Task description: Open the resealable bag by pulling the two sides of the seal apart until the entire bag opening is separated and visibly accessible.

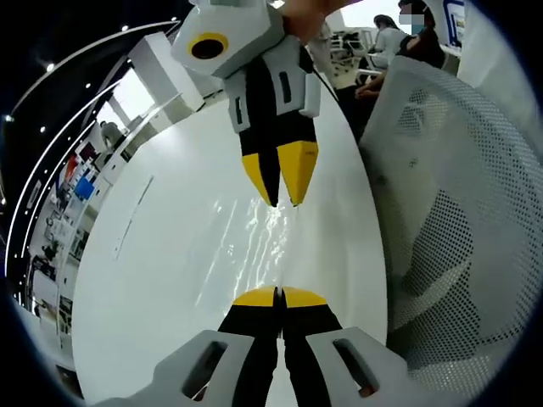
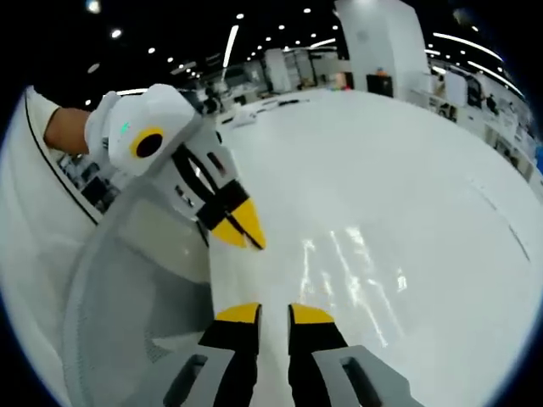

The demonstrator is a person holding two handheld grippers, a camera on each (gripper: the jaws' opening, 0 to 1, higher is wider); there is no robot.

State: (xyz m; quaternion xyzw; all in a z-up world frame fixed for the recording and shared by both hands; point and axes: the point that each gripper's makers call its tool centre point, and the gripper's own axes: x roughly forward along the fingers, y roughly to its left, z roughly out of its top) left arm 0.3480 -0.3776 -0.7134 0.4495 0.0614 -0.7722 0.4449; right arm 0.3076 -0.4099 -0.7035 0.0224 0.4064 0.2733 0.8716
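Ok so I'm looking at the white table (image 1: 153,254) and honestly the bag (image 1: 267,242) is giving me trouble. It's clear plastic, and all I'm getting in the left gripper view is a wrinkly sheen on the tabletop, sitting right between the two sets of yellow tips. I'm reading that as the bag, but I can't make out the seal line or which way its long axis is running.

The left gripper (image 1: 278,297) is showing its jaws pressed together, tip to tip. Whether there's film pinched in there, I can't tell. The right gripper (image 1: 284,202) is coming in from the far side, pointing back at me nose to nose, with its jaws narrow and just a slim gap showing. The right gripper view is showing the same thing: its own jaws have a thin strip of table visible between them.

So the relation I'm caring about is that the sheen lies on the line between the two grippers, and both look about equally near to it. I'm guessing the pull has to go along that line, tips moving apart. I'm also keeping an eye on the mesh chair (image 1: 450,212) crowding the table edge.
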